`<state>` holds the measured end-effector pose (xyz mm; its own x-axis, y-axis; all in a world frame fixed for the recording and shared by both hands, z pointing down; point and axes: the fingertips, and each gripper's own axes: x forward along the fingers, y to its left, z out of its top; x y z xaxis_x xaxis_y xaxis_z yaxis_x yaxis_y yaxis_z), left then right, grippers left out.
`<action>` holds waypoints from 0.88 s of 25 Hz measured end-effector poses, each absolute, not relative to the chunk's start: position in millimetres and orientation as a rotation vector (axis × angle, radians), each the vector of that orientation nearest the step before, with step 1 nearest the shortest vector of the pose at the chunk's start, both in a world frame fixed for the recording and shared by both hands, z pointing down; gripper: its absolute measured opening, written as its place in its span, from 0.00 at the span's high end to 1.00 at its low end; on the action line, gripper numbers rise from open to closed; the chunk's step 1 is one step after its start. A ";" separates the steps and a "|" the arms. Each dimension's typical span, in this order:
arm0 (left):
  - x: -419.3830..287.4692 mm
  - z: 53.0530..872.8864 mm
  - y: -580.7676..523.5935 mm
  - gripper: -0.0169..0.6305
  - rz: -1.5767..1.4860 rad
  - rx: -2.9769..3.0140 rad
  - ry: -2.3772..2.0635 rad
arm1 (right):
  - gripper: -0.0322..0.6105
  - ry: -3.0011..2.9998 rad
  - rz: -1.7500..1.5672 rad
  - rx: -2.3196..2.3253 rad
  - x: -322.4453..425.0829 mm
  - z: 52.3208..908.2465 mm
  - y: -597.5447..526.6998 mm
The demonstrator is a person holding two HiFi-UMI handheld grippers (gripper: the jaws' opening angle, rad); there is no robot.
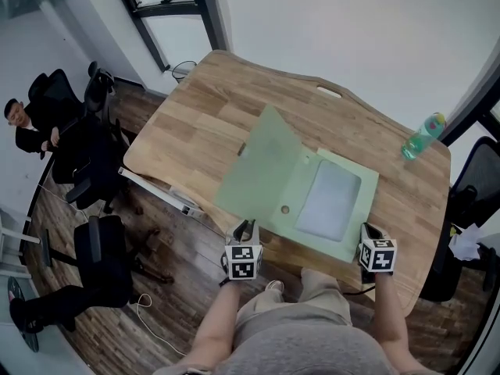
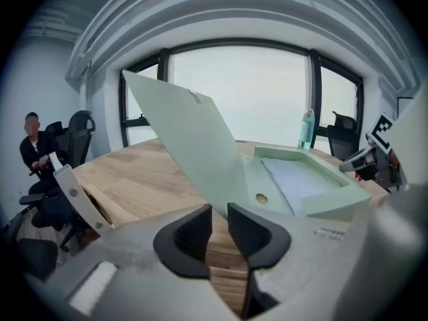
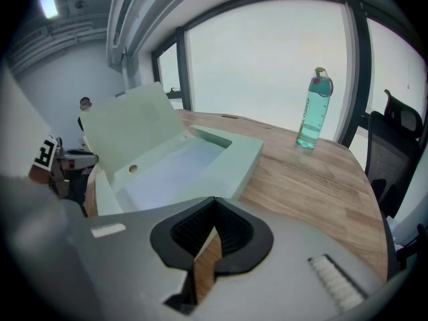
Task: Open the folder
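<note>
Two grippers framed a pale green box folder (image 1: 367,180), which lay on a wooden table (image 1: 195,123). Well to the left of the folder, off the table, a person (image 1: 27,127) sat among dark office chairs (image 1: 101,248) and took no part in the work.

At the folder's near left corner was my left gripper (image 1: 245,226). Its jaws stood a narrow gap apart, with only bare table wood showing between them and nothing gripped. Just beyond it the folder's lid (image 1: 262,162) stood raised and tilted toward the left, hinged along the folder's left side. I judged the left gripper was there to tend that lid, and the slack jaws suggested the lid was standing without my help. A small round fastener (image 1: 285,208) showed near the hinge.

Inside the folder's shallow tray lay a white sheet (image 1: 330,198), uncovered, so the opening looked largely done.

At the folder's near right corner sat my right gripper (image 1: 367,230). Its jaws were closed together with the tips right at the near wall, and I could not tell whether they pinched any of it. I judged it was placed there to keep the tray from sliding.

Well beyond the folder's far right corner a green bottle (image 1: 423,137) stood upright, clear of the lid.
</note>
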<state>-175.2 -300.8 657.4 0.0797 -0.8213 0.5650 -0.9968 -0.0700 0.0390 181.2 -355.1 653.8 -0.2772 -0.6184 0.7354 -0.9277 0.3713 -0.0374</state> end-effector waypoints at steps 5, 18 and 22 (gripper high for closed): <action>-189.9 681.3 -298.8 0.79 0.613 1.862 -1.805 | 0.95 -2.003 0.632 1.331 180.0 653.2 -354.3; -215.6 710.4 -301.0 0.56 0.676 1.670 -1.835 | 0.95 -2.007 0.643 1.348 181.1 653.2 -355.3; -216.5 717.4 -300.6 0.55 0.695 1.639 -1.832 | 0.95 -2.003 0.643 1.355 180.6 653.6 -355.2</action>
<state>-216.5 -300.6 717.4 -0.0786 -0.6926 0.7171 -0.9939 0.1100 -0.0026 180.6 -355.2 653.6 -0.2743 -0.6278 0.7284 -0.9345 0.3527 -0.0479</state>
